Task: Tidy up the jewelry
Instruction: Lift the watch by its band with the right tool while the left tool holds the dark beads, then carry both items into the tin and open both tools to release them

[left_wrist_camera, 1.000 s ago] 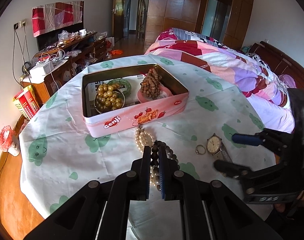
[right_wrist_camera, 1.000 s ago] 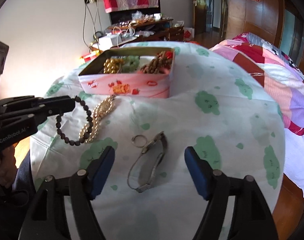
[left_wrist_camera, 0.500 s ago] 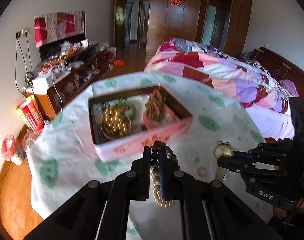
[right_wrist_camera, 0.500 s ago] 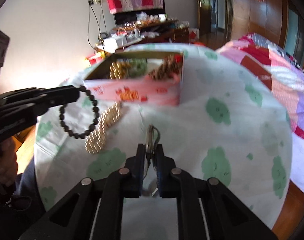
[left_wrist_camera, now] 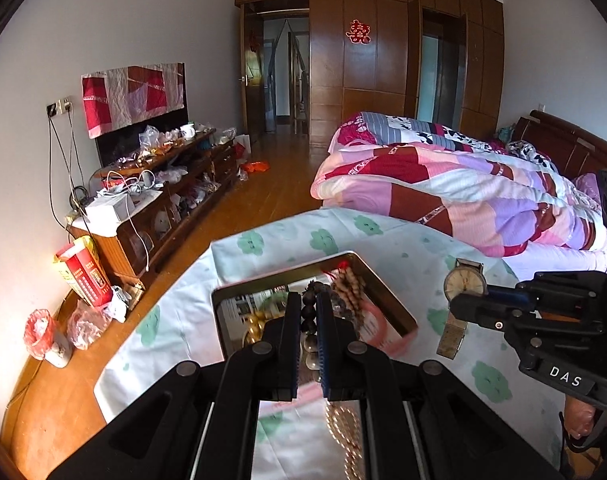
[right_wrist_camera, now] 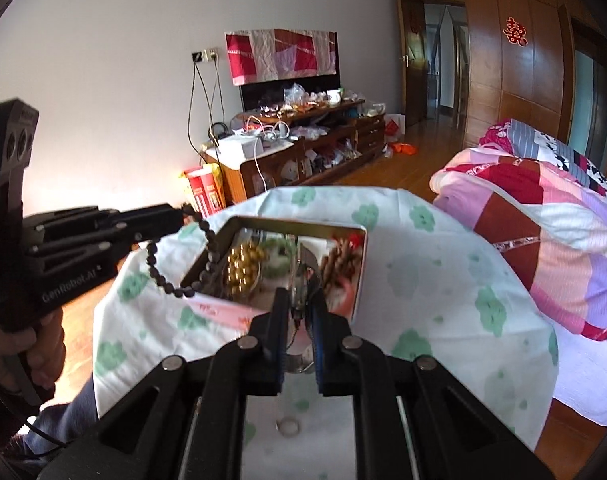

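Grippers pinch bead bracelet point(right_wrist_camera: 171, 276) and watch point(left_wrist_camera: 463, 284) above tin point(right_wrist_camera: 359, 276) rim.

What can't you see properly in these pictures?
- Left wrist view: the left tool covers the middle of the tin, so the gold beads barely show.
- Left wrist view: the pearl strand is blurred and cut off by the bottom edge.
- Right wrist view: the right tool hides most of the watch; its face cannot be seen.
- Right wrist view: the ring is too small for detail.
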A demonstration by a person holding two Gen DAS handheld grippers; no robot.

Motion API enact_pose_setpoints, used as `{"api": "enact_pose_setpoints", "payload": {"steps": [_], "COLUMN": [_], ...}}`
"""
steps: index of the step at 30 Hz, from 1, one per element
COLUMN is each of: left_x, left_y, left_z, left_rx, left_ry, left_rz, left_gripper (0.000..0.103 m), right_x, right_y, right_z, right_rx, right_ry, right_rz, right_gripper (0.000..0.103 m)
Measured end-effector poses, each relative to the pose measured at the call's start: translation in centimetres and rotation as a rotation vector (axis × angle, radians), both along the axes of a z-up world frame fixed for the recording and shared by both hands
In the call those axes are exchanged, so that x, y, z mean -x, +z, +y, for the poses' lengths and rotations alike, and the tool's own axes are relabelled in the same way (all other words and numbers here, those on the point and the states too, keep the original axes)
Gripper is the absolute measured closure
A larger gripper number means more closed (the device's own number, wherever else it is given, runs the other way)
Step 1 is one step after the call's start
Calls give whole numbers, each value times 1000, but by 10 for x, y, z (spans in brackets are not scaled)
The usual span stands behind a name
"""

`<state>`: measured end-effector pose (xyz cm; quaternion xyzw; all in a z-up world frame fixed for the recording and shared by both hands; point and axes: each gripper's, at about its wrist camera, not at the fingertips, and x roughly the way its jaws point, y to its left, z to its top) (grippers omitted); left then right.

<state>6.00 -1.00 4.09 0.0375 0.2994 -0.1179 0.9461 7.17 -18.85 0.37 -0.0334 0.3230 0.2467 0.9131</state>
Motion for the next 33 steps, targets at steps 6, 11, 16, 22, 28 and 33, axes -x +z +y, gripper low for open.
{"api": "enact_pose_setpoints", "payload": {"steps": [6, 11, 16, 22, 28, 33], "left_x": [-23, -42, -57, -64, -47, -20], "left_y": [-7, -19, -36, -57, -50, -50], "left_z": [1, 6, 7, 7, 15, 21], "left_rx": [-10, -4, 4, -53, -80, -100], "left_ry": [19, 38, 40, 73, 126, 159], "left_rz": [8, 34, 86, 139, 61, 46], "left_gripper": [97, 97, 96, 81, 26, 26], "right_x": [-24, -41, -61, -73, -65, -45], "right_y": [0, -6, -21, -48, -50, -45], "right_z": [6, 14, 26, 34, 24, 5], "right_rx": [-32, -46, -42, 4, 15, 20], "right_ry": [17, 29, 41, 40, 8, -42], "right_rz": [-1, 13, 56, 113, 94, 85], "right_gripper": [90, 90, 90, 87, 64, 54]}}
